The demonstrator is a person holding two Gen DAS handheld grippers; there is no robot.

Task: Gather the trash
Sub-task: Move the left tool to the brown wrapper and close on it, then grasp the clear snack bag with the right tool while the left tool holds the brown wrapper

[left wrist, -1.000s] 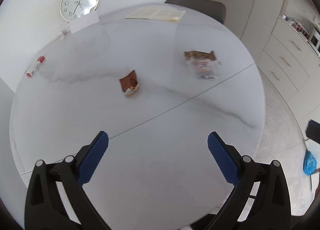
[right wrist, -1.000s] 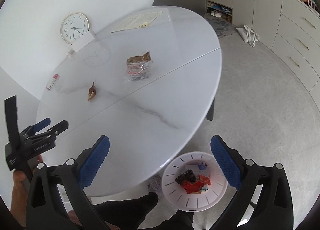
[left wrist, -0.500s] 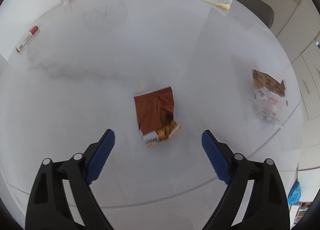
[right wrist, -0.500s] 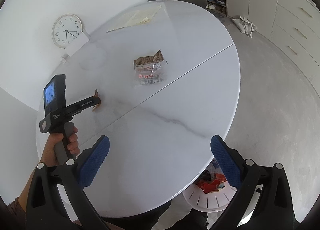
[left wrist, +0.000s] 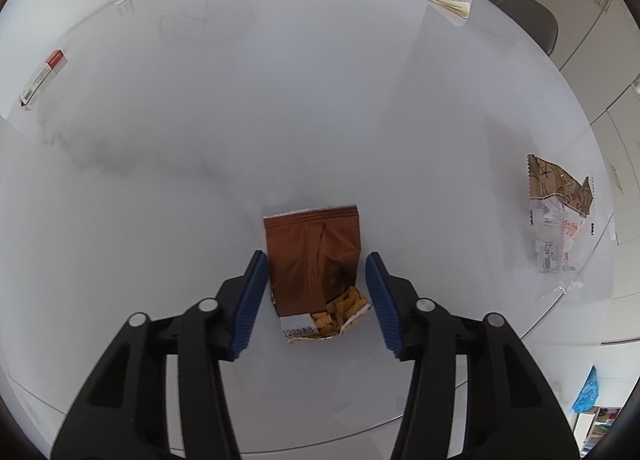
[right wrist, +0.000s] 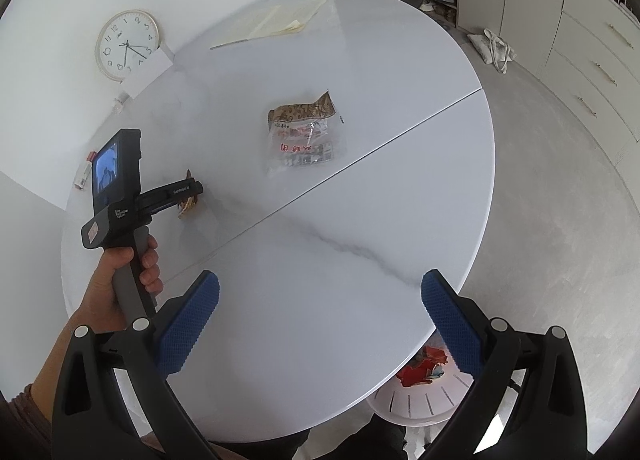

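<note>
Left gripper [left wrist: 316, 296] jaws closing around the brown snack wrapper [left wrist: 316, 264], not yet pinching; light, crinkly, slippery foil, so take its middle; right gripper [right wrist: 320, 320] jaws spread, empty; clear wrapper [left wrist: 560, 216] at 3 o'clock

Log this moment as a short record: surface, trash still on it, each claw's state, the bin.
surface: round white marble-look table
trash 1: brown torn snack wrapper, flat on the table, between the left claw's blue pads
trash 2: clear plastic wrapper with a brown patterned top, mid-table, untouched
left claw: closing, pads not yet pressing on the brown wrapper
right claw: open, empty, above the table's near edge
bin: white slotted basket on the floor, red scraps inside
</note>
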